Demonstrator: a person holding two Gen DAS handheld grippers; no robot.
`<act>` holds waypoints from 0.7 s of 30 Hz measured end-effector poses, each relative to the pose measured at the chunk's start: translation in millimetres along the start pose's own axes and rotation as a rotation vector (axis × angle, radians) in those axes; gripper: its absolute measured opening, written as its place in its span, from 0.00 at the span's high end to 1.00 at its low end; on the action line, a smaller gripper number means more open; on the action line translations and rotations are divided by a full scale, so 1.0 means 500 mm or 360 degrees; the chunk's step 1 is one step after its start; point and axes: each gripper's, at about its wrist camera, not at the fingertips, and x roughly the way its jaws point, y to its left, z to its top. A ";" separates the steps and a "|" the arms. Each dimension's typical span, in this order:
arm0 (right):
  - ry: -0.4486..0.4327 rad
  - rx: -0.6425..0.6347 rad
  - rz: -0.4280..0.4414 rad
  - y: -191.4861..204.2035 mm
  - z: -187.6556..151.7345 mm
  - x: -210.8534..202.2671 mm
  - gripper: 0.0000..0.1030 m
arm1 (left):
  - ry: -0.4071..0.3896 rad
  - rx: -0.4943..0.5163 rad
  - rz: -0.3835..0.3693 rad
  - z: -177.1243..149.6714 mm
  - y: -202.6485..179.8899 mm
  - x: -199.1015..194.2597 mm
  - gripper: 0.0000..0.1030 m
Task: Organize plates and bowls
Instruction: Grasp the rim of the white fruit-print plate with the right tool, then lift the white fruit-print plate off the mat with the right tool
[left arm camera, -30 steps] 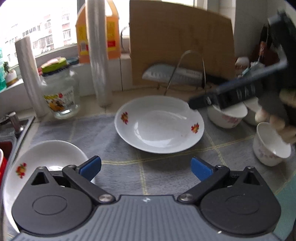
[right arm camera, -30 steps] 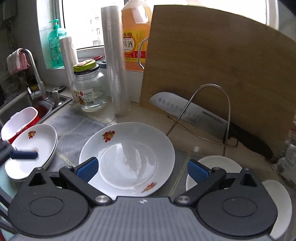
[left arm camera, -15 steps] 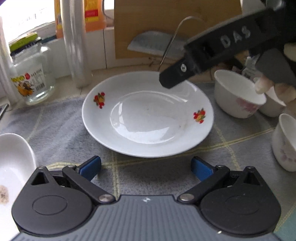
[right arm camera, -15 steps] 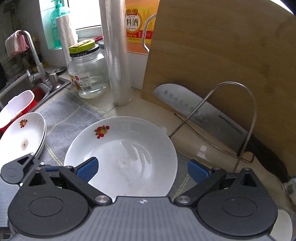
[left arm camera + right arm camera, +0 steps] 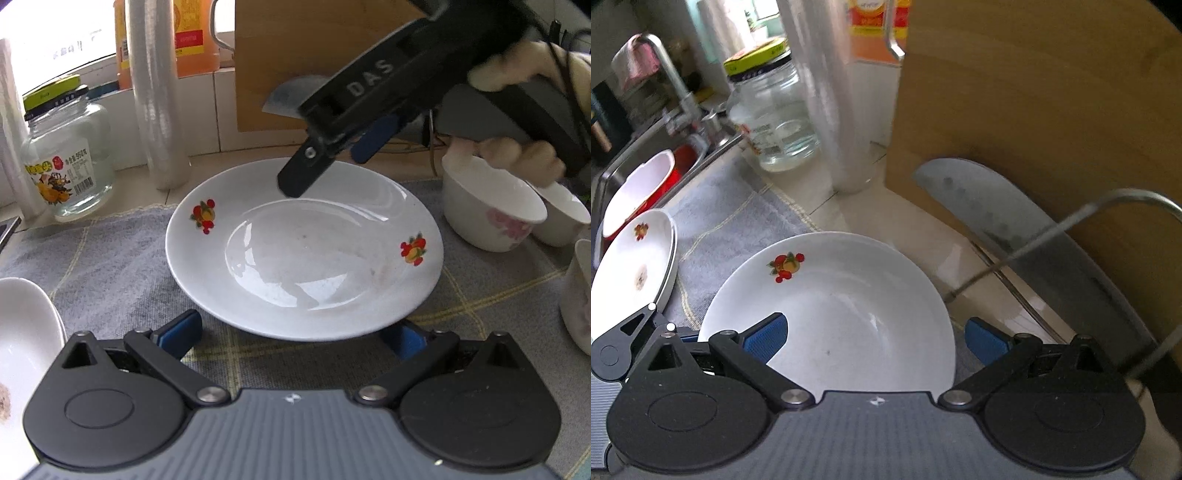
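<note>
White porcelain, a shallow plate with red fruit motifs (image 5: 304, 254), is lying on the grey checked cloth (image 5: 110, 251) between two gaping grippers.

The left gripper (image 5: 291, 334) is sitting low at the plate's near edge, its blue-padded fingers spread wide to either side of the rim, gripping nothing. The left wrist view alone is showing the right gripper (image 5: 332, 158) from outside, gripped by a hand (image 5: 517, 155) and hanging over the plate's far rim, beside white bowls with pink prints (image 5: 491, 210). The right wrist view is showing that gripper's fingers wide apart over the plate, and alone is revealing a second white plate (image 5: 635, 266) by the sink, a broad knife blade (image 5: 997, 214) and a wire rack (image 5: 1071, 229) against the wooden cutting board (image 5: 1034, 103).
</note>
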 end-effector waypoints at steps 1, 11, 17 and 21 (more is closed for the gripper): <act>0.0011 -0.0011 0.0010 -0.001 0.005 0.006 0.00 | -0.0004 -0.0004 0.0004 -0.001 0.001 0.001 0.00; 0.0114 -0.0083 0.0152 -0.009 0.034 0.046 0.00 | -0.0016 0.0016 -0.0005 -0.003 -0.002 -0.001 0.00; 0.0129 -0.0120 0.0164 -0.006 0.040 0.055 0.00 | -0.0022 0.0020 -0.0017 -0.003 -0.002 -0.001 0.00; 0.0132 -0.0137 0.0159 -0.002 0.041 0.064 0.00 | -0.0029 0.0029 -0.0020 -0.002 -0.003 0.000 0.00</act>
